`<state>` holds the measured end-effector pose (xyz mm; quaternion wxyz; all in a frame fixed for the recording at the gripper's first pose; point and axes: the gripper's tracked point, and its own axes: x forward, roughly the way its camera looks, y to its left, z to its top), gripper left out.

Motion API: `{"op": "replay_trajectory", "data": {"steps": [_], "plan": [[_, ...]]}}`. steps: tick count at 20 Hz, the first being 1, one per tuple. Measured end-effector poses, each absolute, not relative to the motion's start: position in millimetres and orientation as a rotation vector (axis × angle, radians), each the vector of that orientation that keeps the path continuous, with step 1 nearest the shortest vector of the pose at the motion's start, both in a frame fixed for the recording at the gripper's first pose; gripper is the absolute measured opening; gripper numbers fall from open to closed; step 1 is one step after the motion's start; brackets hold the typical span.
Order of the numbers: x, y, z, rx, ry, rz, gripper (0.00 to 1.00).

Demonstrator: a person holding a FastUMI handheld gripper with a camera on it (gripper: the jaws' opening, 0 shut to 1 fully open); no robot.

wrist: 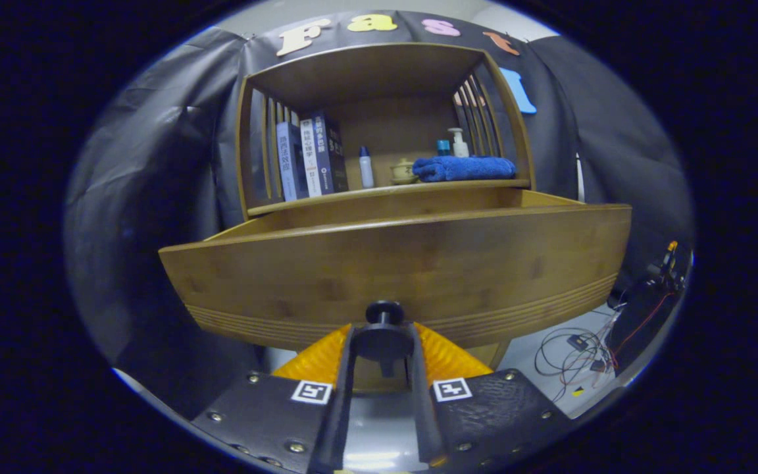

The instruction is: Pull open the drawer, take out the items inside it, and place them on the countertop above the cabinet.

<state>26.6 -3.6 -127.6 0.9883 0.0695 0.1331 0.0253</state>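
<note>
The wooden cabinet (385, 118) stands against the booth's wall, with an open shelf compartment above and the drawer (392, 263) below it. The drawer is pulled out toward the claw, its broad front panel well forward of the cabinet's body; its inside cannot be seen from this low angle, so its contents cannot be told. The surface (379, 192) above the drawer carries, from its left edge to its right: a row of upright books (310, 158) leaning against the slatted side, a small white bottle (366, 167) near the middle, a small lidded pot (404, 172) just beside it, and a folded blue towel (463, 168) toward the right edge. Behind the towel stand a pump bottle (459, 142) and a small teal-capped container (443, 147). On the floor at the cabinet's right lie loose cables (576, 355). The claw (384, 342) is clenched on the drawer's dark knob (384, 312), one finger pressing each side of its stem.
</note>
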Motion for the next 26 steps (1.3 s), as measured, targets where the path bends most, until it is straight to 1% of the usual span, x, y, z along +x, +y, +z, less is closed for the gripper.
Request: {"op": "replay_trajectory", "data": {"steps": [2,6,8,9,11,13,18,22,26], "plan": [[26,-3,-126,0.156,0.283,0.047,0.54],[24,-1,-119,0.111,0.286,0.028,0.83],[17,6,-107,0.075,0.274,0.042,0.97],[13,10,-99,0.058,0.264,0.051,0.99],[8,14,-84,0.035,0.256,0.057,0.99],[2,23,-63,0.039,0.243,0.092,0.99],[13,28,-30,0.045,0.312,0.127,0.99],[47,16,3,0.061,0.313,0.100,0.99],[95,7,2,0.018,0.415,0.093,0.99]]}}
